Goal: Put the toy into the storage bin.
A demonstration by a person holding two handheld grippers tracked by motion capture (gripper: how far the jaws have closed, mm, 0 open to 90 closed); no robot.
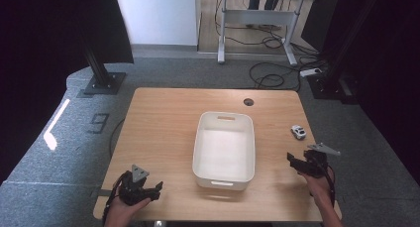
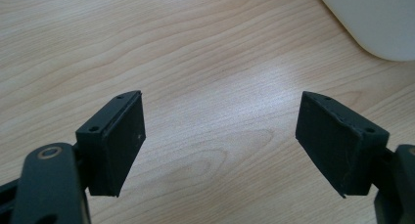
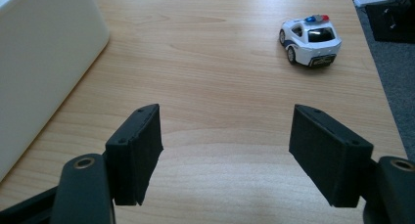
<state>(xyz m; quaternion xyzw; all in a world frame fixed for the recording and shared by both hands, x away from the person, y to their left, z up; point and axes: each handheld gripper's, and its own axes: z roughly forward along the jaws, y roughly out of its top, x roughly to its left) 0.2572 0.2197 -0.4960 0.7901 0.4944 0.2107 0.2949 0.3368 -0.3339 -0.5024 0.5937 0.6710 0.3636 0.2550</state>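
While our right gripper [image 3: 225, 153] hovers with jaws spread wide and nothing between them, we see the toy police car [image 3: 310, 40] just beyond, near the table's [image 1: 163, 138] right edge; our left gripper [image 2: 220, 141] gapes empty beside the white bin [image 1: 224, 150].

Overhead camera faces forward; gripper cameras skim the table [image 1: 163, 118] closely.

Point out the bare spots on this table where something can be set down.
The widest bare patch on the table is left of the bin, from the far edge to the left gripper. The far strip between bin and cable hole is bare too. Inside, the bin looks empty. Tightest is the right side, shared by the toy car and right gripper.
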